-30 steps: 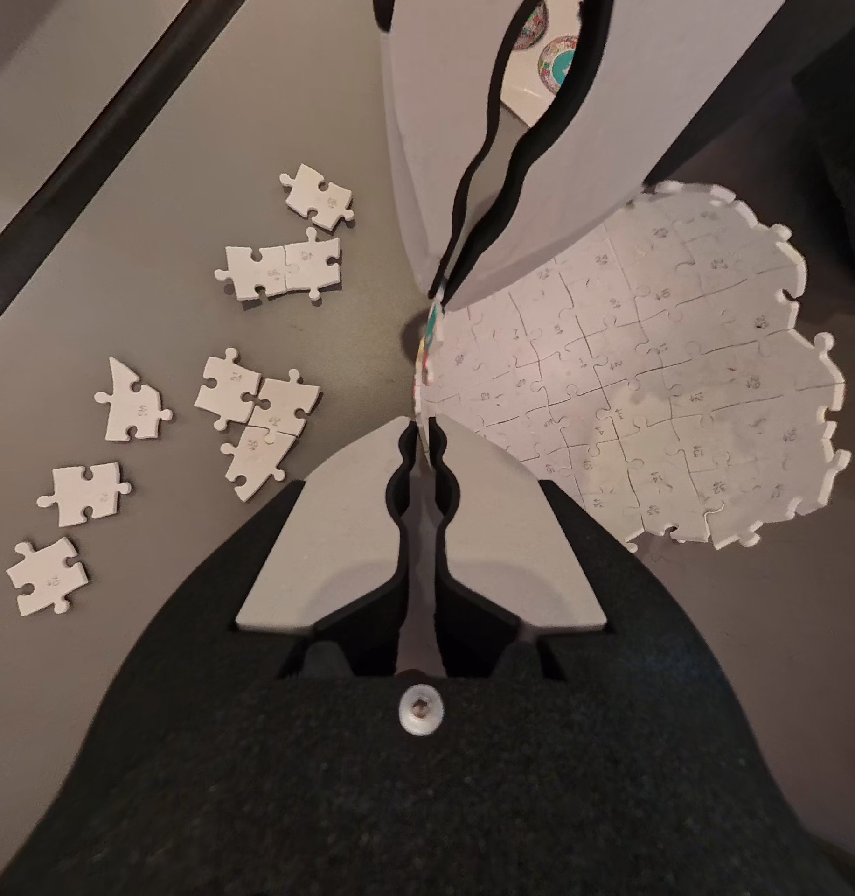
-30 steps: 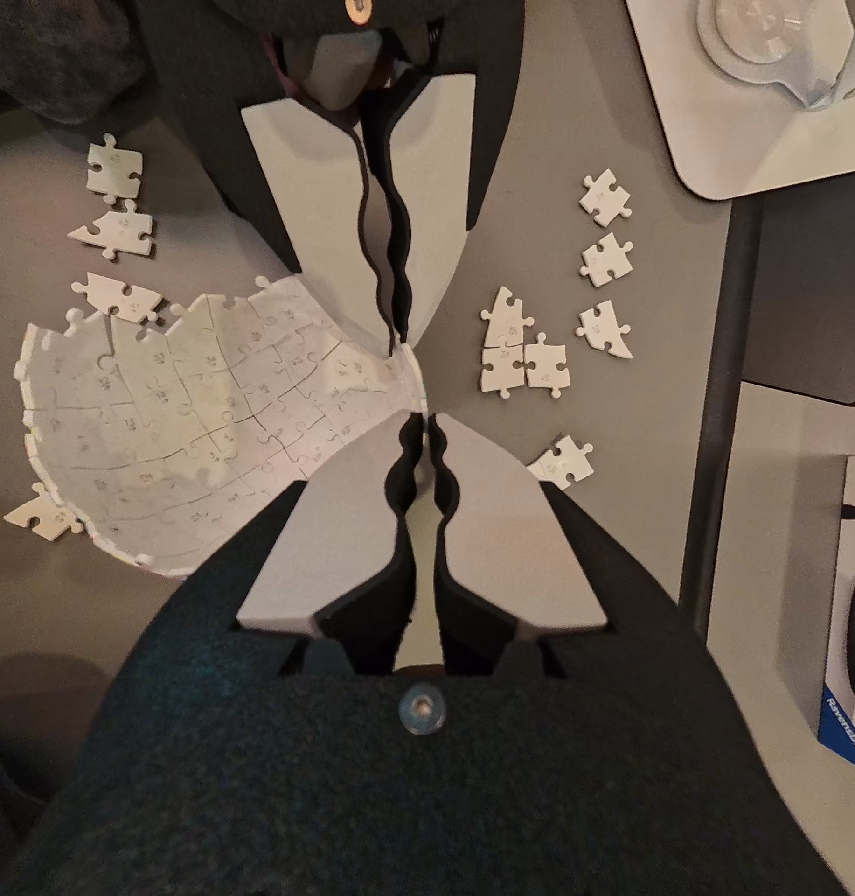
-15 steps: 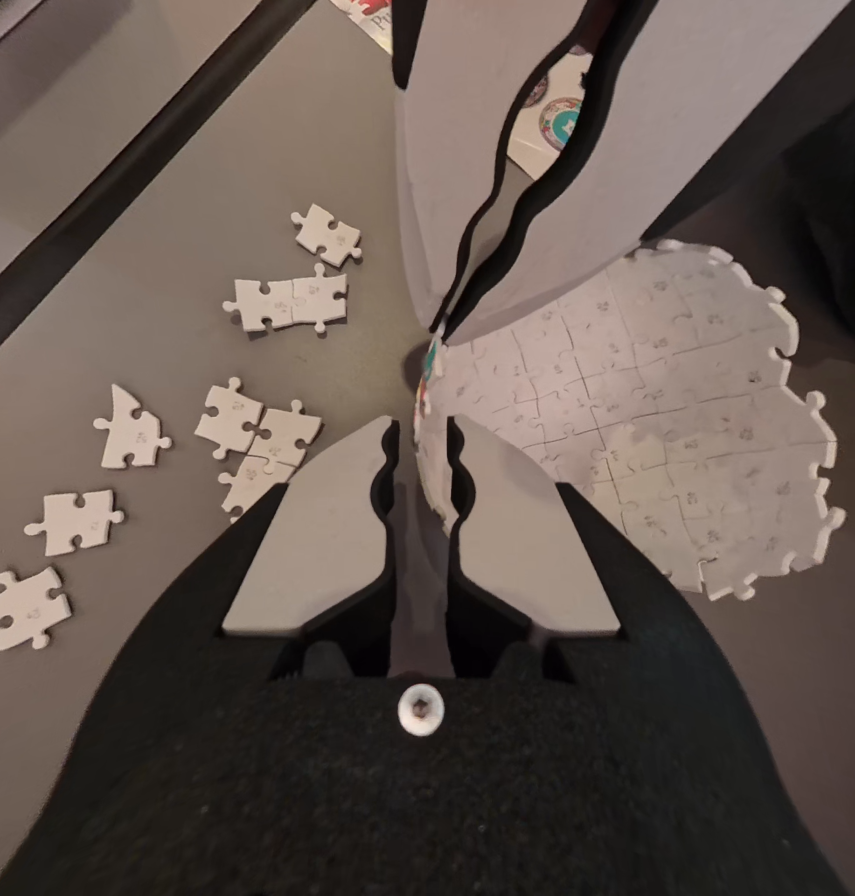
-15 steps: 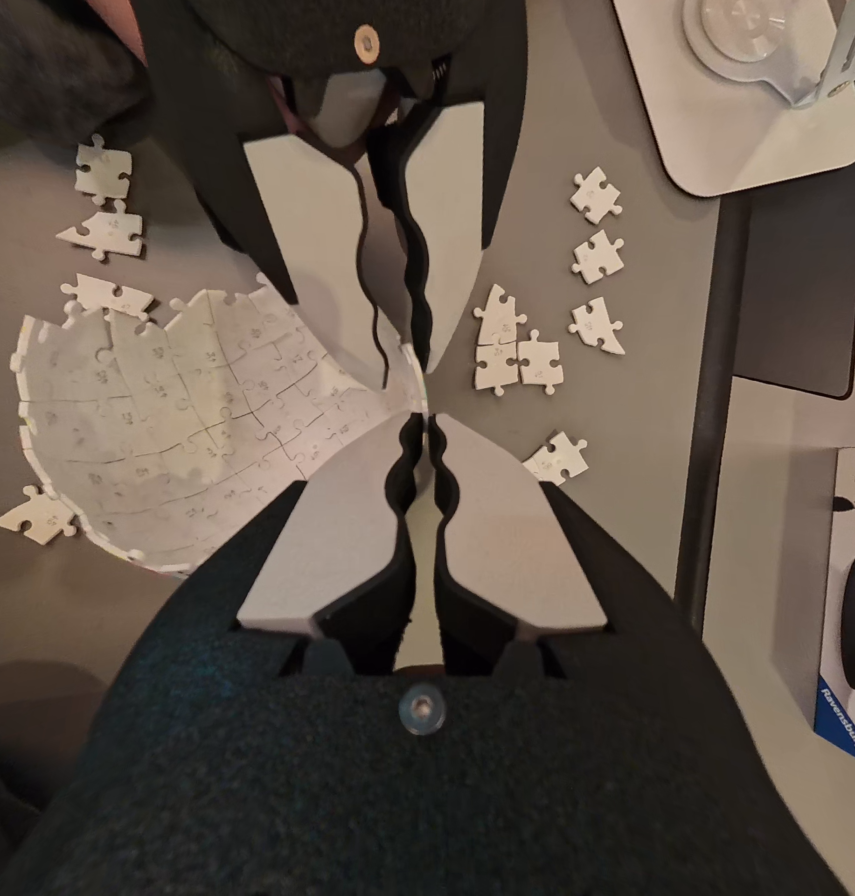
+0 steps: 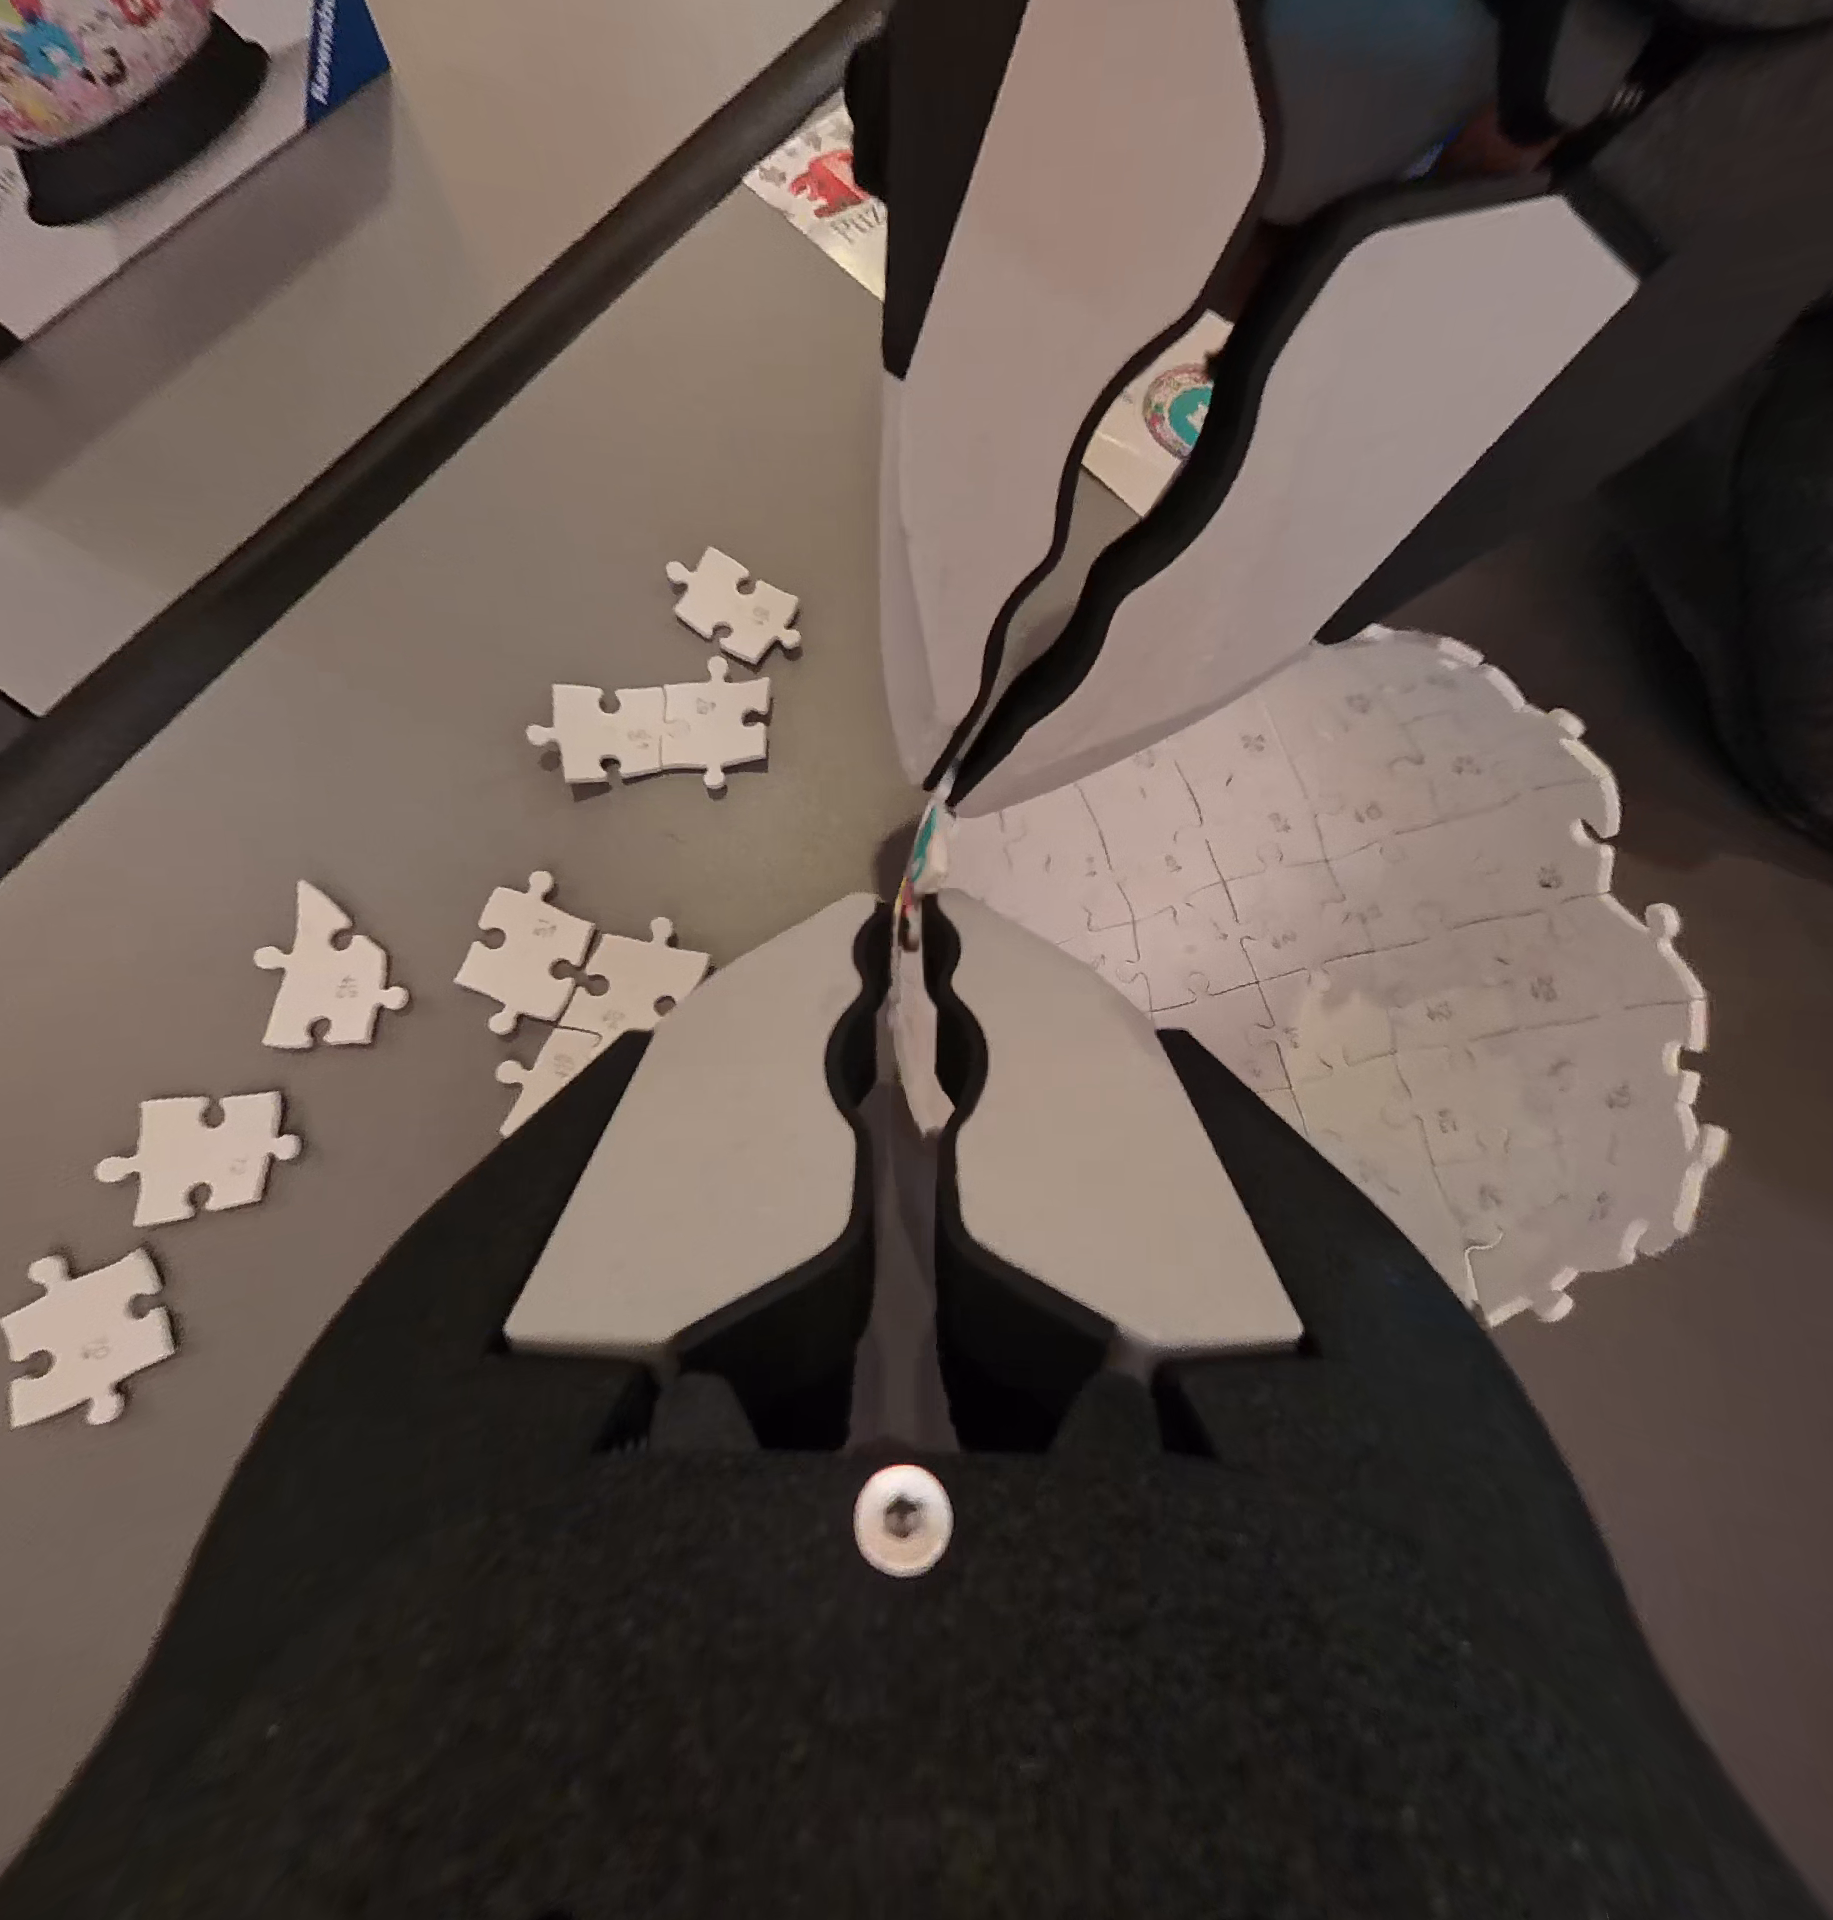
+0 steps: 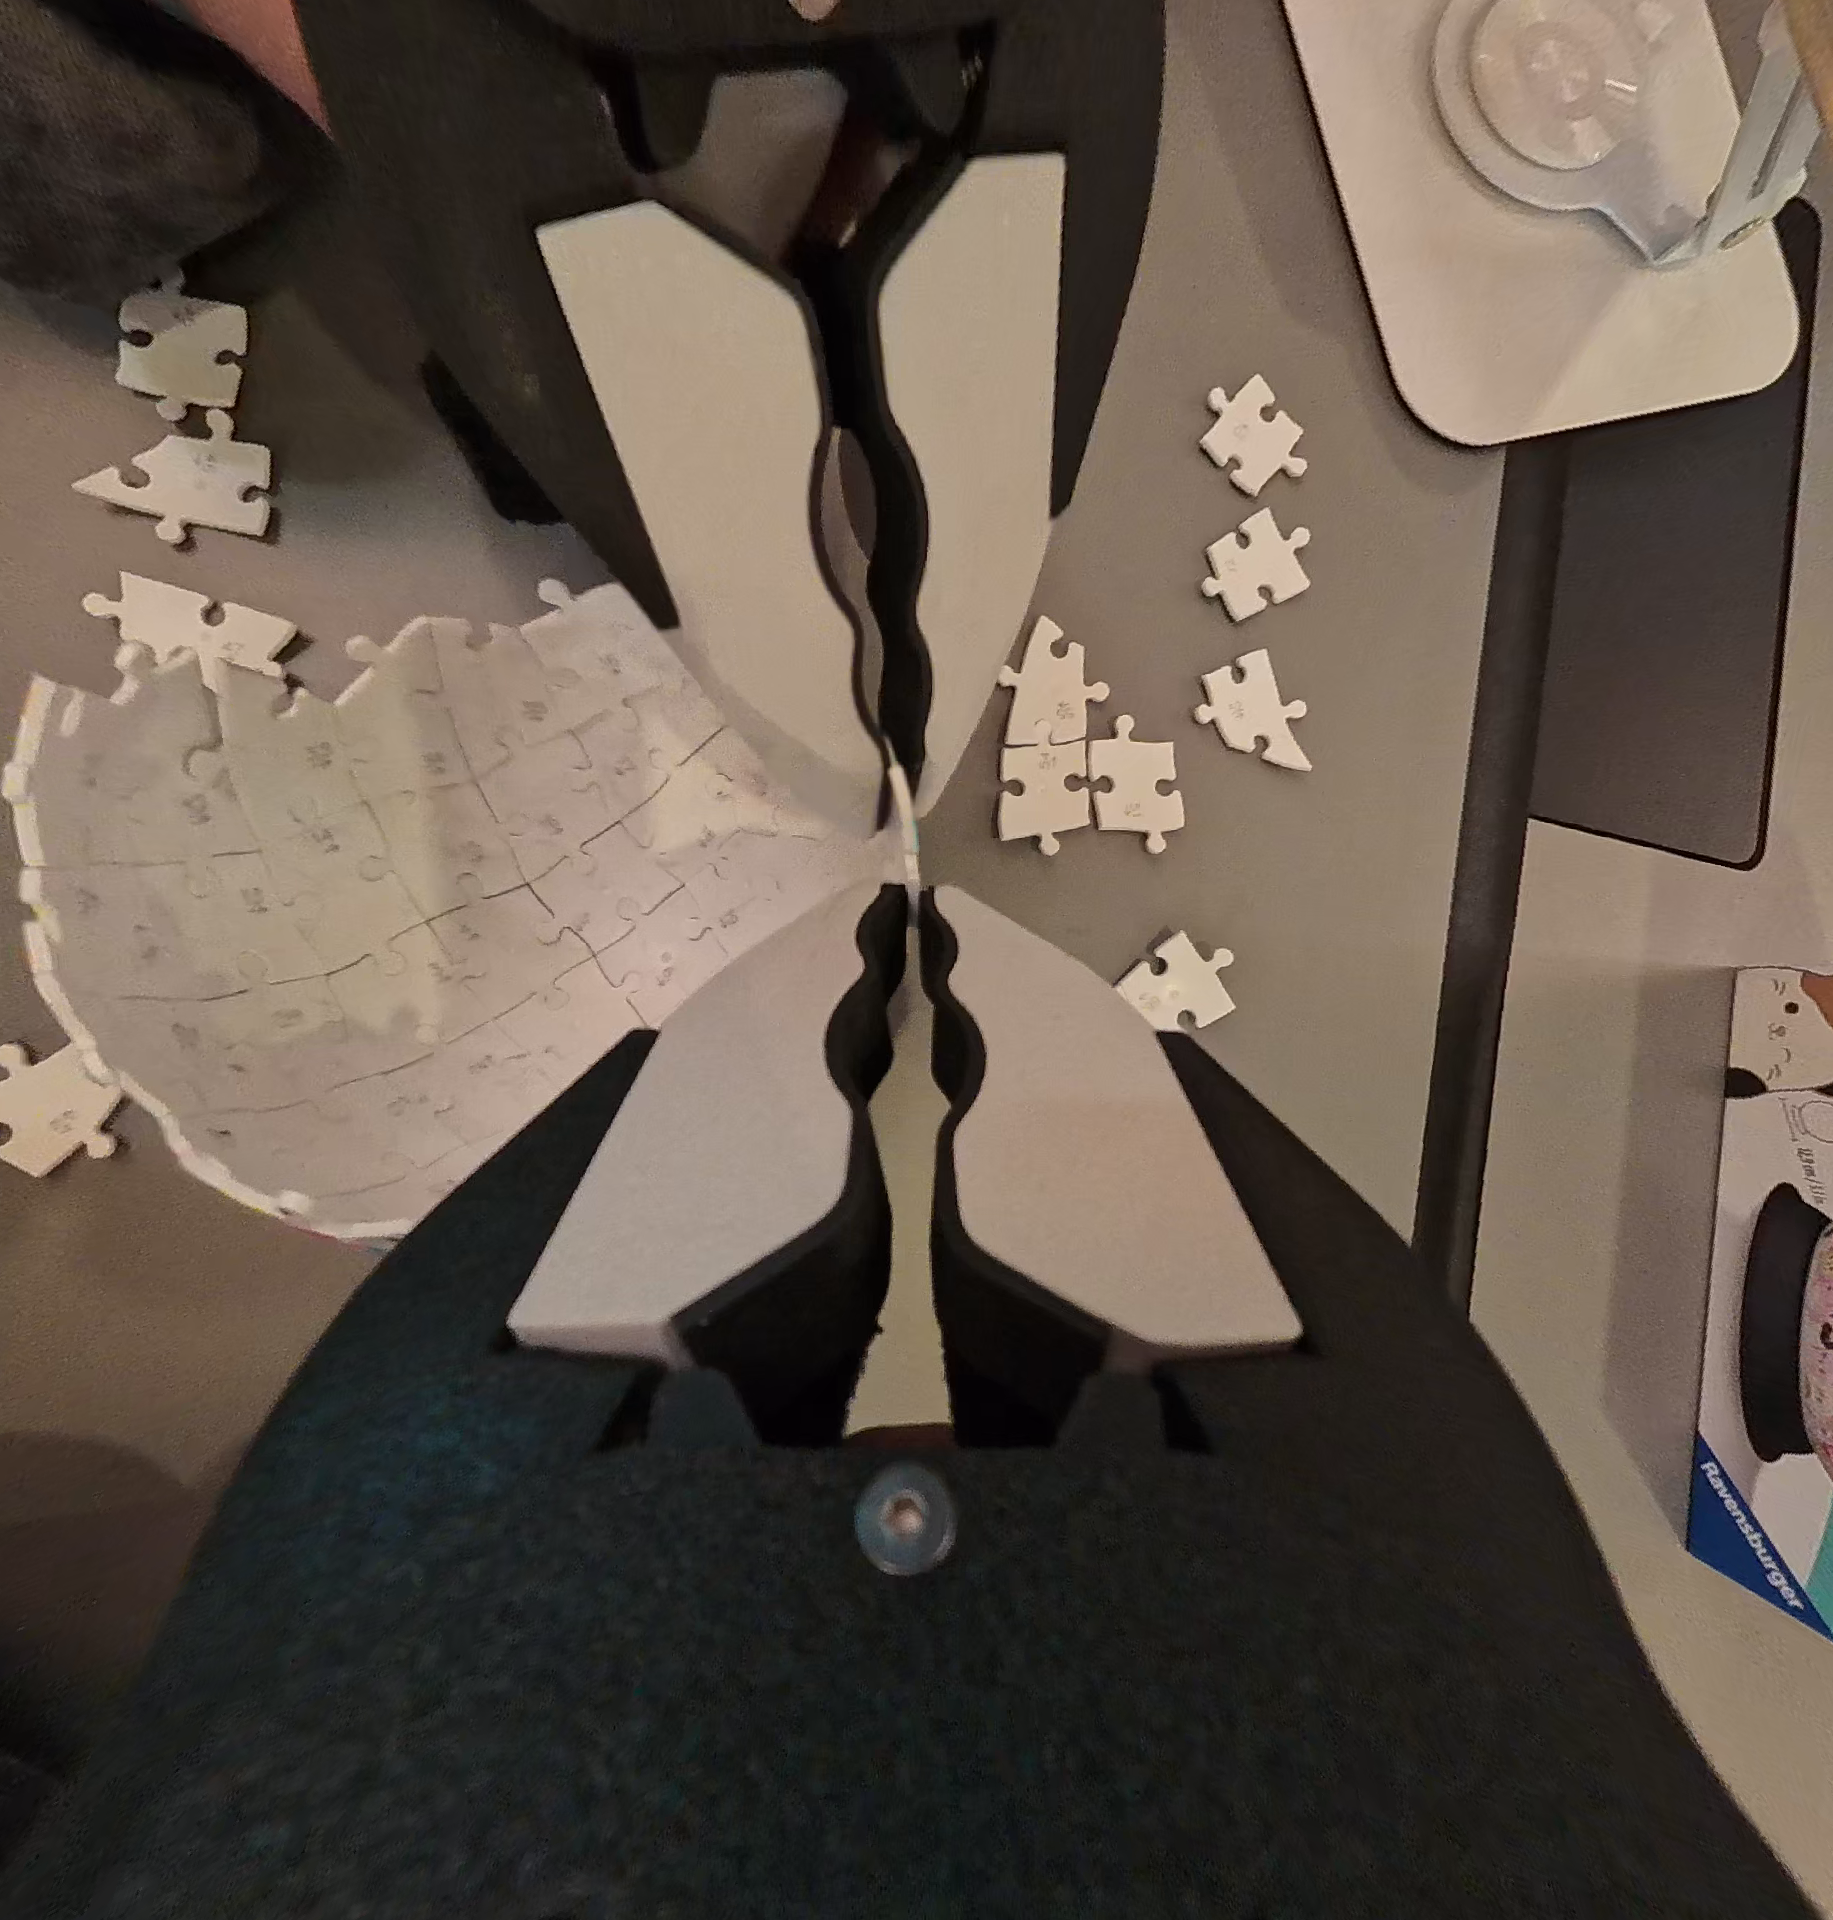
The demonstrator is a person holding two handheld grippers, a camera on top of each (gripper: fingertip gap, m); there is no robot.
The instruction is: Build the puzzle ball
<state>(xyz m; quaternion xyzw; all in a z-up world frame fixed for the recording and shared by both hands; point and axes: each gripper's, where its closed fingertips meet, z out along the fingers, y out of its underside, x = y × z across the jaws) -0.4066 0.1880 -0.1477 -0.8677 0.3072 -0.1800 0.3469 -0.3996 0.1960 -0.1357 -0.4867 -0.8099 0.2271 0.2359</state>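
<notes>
The half-built puzzle ball (image 5: 1359,935) is a white curved shell of joined pieces lying on the grey table, inside facing up; its coloured outside shows only at the rim. My left gripper (image 5: 907,914) is shut on the shell's rim. My right gripper (image 5: 943,784) comes in from above and is shut on the same rim just beyond it. In the right wrist view the shell (image 6: 320,883) lies left, my right gripper (image 6: 912,894) grips its rim, and my left gripper (image 6: 901,790) grips it from the far side. Several loose pieces (image 5: 663,727) lie white side up beside the shell.
More loose pieces (image 6: 1088,769) lie right of the grippers and others (image 6: 185,478) lie by the shell. A dark strip (image 6: 1473,831) divides the tables. The puzzle box (image 6: 1805,1351) and a white board (image 6: 1577,312) with a clear glass item sit beyond it. A printed sheet (image 5: 829,197) lies behind. My two grippers' fingertips are within a few centimetres of each other.
My left gripper opened half a second ago and has shut again on the shell's rim. My right gripper has kept its hold. The left view has tilted up, showing the box.
</notes>
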